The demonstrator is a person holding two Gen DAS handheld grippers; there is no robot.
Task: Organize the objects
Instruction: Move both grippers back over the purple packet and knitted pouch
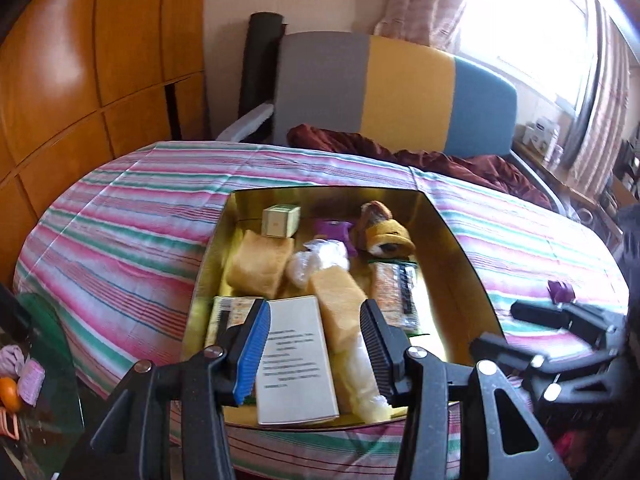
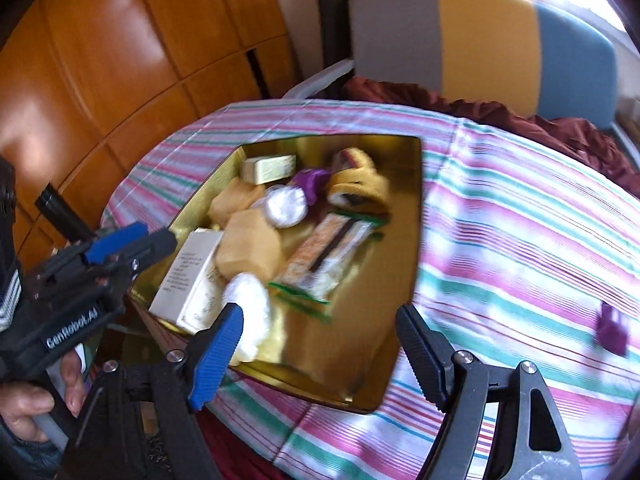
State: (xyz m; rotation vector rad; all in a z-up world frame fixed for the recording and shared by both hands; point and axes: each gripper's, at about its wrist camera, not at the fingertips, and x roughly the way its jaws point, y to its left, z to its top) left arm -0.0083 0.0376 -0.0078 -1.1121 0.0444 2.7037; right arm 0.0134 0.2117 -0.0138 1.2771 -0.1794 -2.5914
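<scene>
gold tin: a gold-lined box (image 1: 216, 240) sits on the striped cloth (image 1: 120, 216) of the surface, already crowded with things.
task's things: nearly all lie inside the box; one small purple item (image 2: 612, 330) lies apart on the cloth, well to the right of it.
left tool: the left tool (image 1: 316, 344) hangs over the near end of the box, fingers spread, nothing between them; a white printed carton (image 1: 296, 360) and a tan sponge block (image 1: 340, 304) show in the gap below.
right tool: the right tool (image 2: 320, 352) hangs over the near right corner of the box, fingers wide apart and empty.
contents: a second tan block (image 1: 258, 262), a small pale cube box (image 1: 280, 220), a crinkly white wrapper (image 1: 320, 260), a plush roll toy (image 1: 386, 228), a flat snack packet (image 1: 394, 290) and a purple piece (image 1: 332, 228), heaped touching one another.
risk, crowding: i judge that a reach into the heap could nudge neighbours or pinch two things at once, since little free floor is left except along the right side.
risk, tools: the two tools are close together at the near edge; a sideways move could knock them together.
risk, stray item: it looks small and is blurred; a grip on it could also catch the cloth.
around: a striped chair back (image 1: 400, 88), a dark red cloth (image 1: 440, 160), wooden cabinet doors (image 1: 80, 60).
in the way: nothing lies between the right tool and the stray item.
</scene>
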